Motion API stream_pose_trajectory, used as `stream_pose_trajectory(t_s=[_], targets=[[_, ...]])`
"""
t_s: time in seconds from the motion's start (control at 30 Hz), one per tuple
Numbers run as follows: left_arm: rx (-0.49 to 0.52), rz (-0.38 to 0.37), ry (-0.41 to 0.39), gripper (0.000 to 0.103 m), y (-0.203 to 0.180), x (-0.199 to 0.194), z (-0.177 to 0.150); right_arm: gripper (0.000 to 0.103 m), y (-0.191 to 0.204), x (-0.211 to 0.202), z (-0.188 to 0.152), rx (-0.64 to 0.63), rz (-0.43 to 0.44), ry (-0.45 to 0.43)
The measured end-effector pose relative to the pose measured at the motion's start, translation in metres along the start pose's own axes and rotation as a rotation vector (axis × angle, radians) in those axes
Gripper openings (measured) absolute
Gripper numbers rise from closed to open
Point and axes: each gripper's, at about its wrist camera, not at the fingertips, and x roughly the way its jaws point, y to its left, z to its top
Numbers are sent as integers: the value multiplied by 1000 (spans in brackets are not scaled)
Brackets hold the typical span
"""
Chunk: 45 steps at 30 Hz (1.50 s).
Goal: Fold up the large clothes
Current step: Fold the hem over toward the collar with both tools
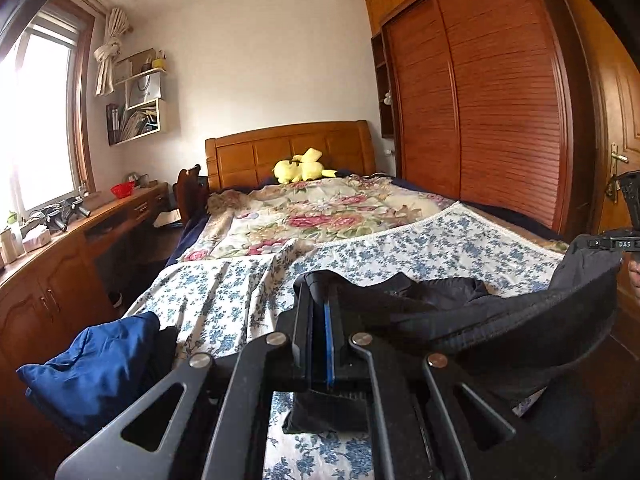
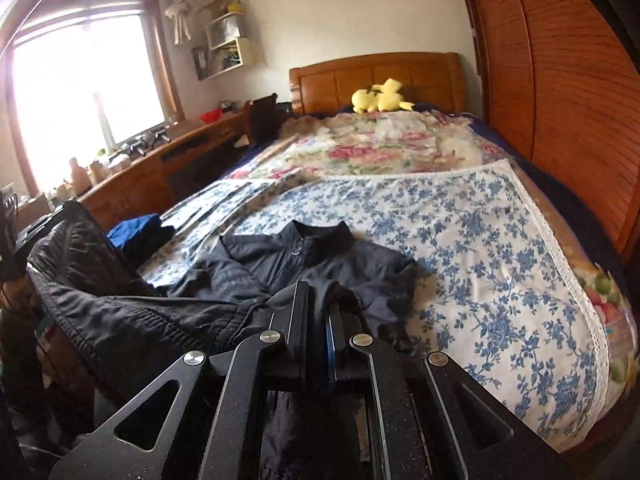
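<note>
A dark navy jacket [image 2: 304, 264] lies on the blue-flowered sheet [image 2: 480, 248], collar toward the headboard. Its lower hem is lifted off the bed and stretched between both grippers. My left gripper [image 1: 320, 292] is shut on one end of the hem, the dark fabric [image 1: 500, 320] running off to the right from it. My right gripper [image 2: 320, 300] is shut on the other end, and the hem [image 2: 120, 312] sags away to the left. The other tool shows at the right edge of the left wrist view as the right gripper [image 1: 624, 240].
A blue garment [image 1: 96, 368] is heaped at the bed's left edge. A floral quilt [image 1: 320, 212] and a yellow plush toy [image 1: 300, 168] lie toward the headboard. A wooden desk [image 1: 80, 240] runs along the left, a wardrobe [image 1: 480, 100] along the right.
</note>
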Motion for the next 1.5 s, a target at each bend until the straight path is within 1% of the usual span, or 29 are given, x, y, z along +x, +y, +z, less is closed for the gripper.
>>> stream_pose_trajectory(t_s=[0.1,0.17,0.23,0.3,0.47,0.5,0.57,0.63,0.7,0.8,0.9,1.0,1.1,1.17,1.2,1.23,1.27,1.3,1.33,1.4,1.47,1.5], targets=[[17,25,21,3,-1,15,-6,4,0,12,-2,-24,-5,-1],[18,27,26,3,-1,28,-11,4,-1,27,-4,-37,-13,8],[10,26,49,3,2,47,-18,4,-6,52,-7,-48,-14,24],[-2,35,83,3,8,77,-25,4,-13,76,-9,-53,-15,43],[-34,60,135,3,19,138,-28,4,-39,145,-7,-31,-32,87],[-35,66,143,3,21,150,-28,4,-45,163,-3,-27,-37,99],[-38,76,153,3,26,172,-26,4,-52,184,4,-33,-51,110],[-44,80,158,3,30,193,-22,4,-62,211,17,-48,-82,118],[-57,62,173,3,32,219,-18,4,-72,230,29,-49,-104,114],[-53,83,180,3,34,249,-17,4,-87,260,48,-37,-128,105],[-98,66,190,5,39,273,-21,4,-101,287,56,-17,-145,112],[-123,57,207,6,39,282,-28,4,-107,310,53,-8,-158,149],[-98,35,206,8,31,282,-32,4,-104,324,45,-37,-181,178],[-96,26,190,11,30,277,-34,4,-103,328,43,-43,-193,189],[-100,20,179,14,30,273,-35,4,-104,328,42,-40,-199,193],[-98,10,177,20,30,272,-34,5,-104,328,42,-35,-202,197],[-94,-3,179,24,30,270,-35,5,-104,326,43,-27,-208,204],[-93,-13,182,31,31,270,-35,5,-103,325,44,-27,-215,208],[-92,-23,184,34,31,270,-36,8,-101,322,44,-29,-219,209],[-92,-39,189,36,32,270,-39,12,-96,318,46,-44,-237,207],[-91,-48,198,38,33,270,-43,14,-92,316,47,-55,-258,212],[-90,-57,205,38,33,270,-46,18,-92,316,48,-44,-259,219]])
